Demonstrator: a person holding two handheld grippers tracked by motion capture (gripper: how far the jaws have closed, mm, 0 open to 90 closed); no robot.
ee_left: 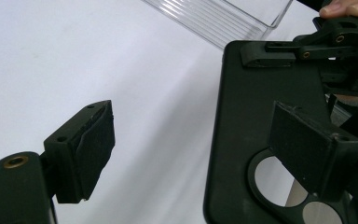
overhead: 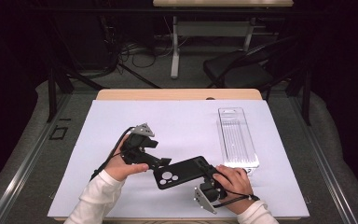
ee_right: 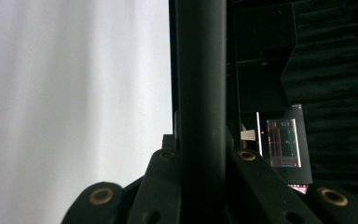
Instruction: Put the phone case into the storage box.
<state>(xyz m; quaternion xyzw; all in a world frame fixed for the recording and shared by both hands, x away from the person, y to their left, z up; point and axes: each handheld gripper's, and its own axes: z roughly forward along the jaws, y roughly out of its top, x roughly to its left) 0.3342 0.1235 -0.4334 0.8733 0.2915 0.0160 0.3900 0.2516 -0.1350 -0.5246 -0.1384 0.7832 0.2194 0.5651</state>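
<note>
In the lower middle of the high view, a black phone case is clamped edgewise by the right tongs, while the left tongs are spread apart, apparently around its other end.

No readable text, label or number anywhere; the distant lit screen seems too blurred.
</note>
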